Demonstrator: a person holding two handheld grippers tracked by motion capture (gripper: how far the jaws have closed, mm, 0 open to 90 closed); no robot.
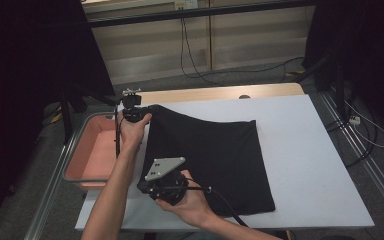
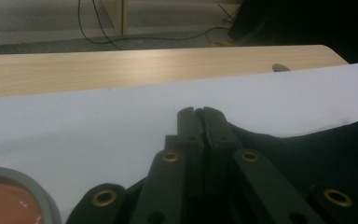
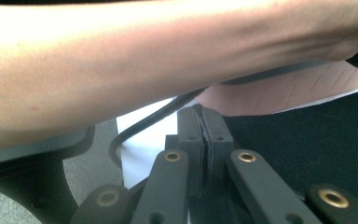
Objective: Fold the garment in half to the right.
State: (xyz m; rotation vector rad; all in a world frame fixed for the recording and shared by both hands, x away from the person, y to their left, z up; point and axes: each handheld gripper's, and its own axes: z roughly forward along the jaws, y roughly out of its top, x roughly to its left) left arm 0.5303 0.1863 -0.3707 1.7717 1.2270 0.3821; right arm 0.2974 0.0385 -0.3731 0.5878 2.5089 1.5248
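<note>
A black cloth [image 1: 215, 160] lies spread on a white sheet [image 1: 305, 150] that covers the table. My left gripper [image 1: 149, 108] is at the cloth's far left corner, which is lifted a little off the sheet. In the left gripper view the gripper [image 2: 199, 112] has its jaws pressed together, and the cloth [image 2: 317, 149] trails off to their right. My right gripper [image 1: 143, 186] is at the near left corner. Its own view shows the gripper [image 3: 200, 111] shut with a thin fold of cloth [image 3: 307, 140] between the jaws.
A pink tray [image 1: 87, 150] with a grey rim stands just left of the sheet, close to both grippers. The person's left forearm [image 3: 168, 56] crosses right above my right gripper. Bare wooden tabletop [image 1: 205, 93] shows at the far edge. Cables [image 1: 190, 55] lie on the floor beyond.
</note>
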